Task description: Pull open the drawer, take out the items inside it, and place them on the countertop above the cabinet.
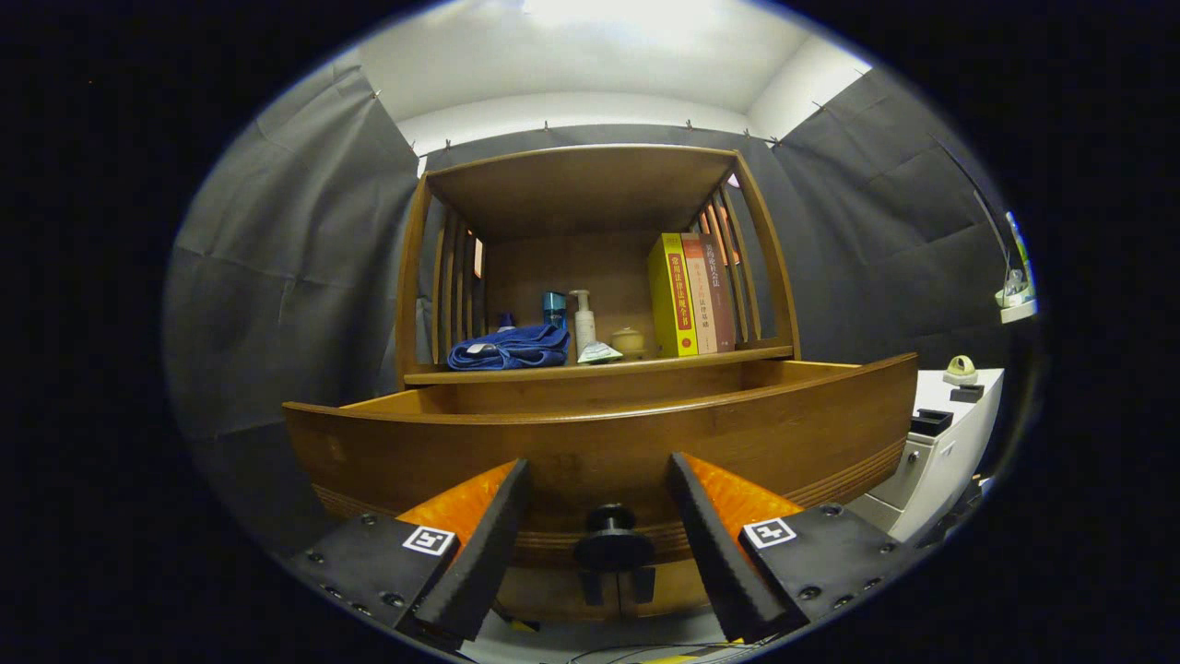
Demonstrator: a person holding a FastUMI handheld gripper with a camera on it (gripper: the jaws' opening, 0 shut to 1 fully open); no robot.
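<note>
The wooden drawer (599, 443) stands pulled out toward me, its front panel just ahead of the fingers and its inside hidden behind the panel. Its black knob (612, 535) sits between my two fingers, touched by neither. My gripper (599, 475) is open, the orange-backed black fingers (493, 526) spread on either side of the knob. Above the drawer is the countertop (645, 366) of the cabinet. On it lie a folded blue cloth (510, 349), a blue bottle (553, 309), a white pump bottle (584, 323), a small packet (599, 353) and a small tan jar (629, 342).
Three upright books (691, 293) lean at the right end of the countertop under a wooden shelf roof (581, 184) with slatted sides. A white unit (940, 443) with small black parts and a tape roll (961, 369) stands to the right. Cables lie on the floor below.
</note>
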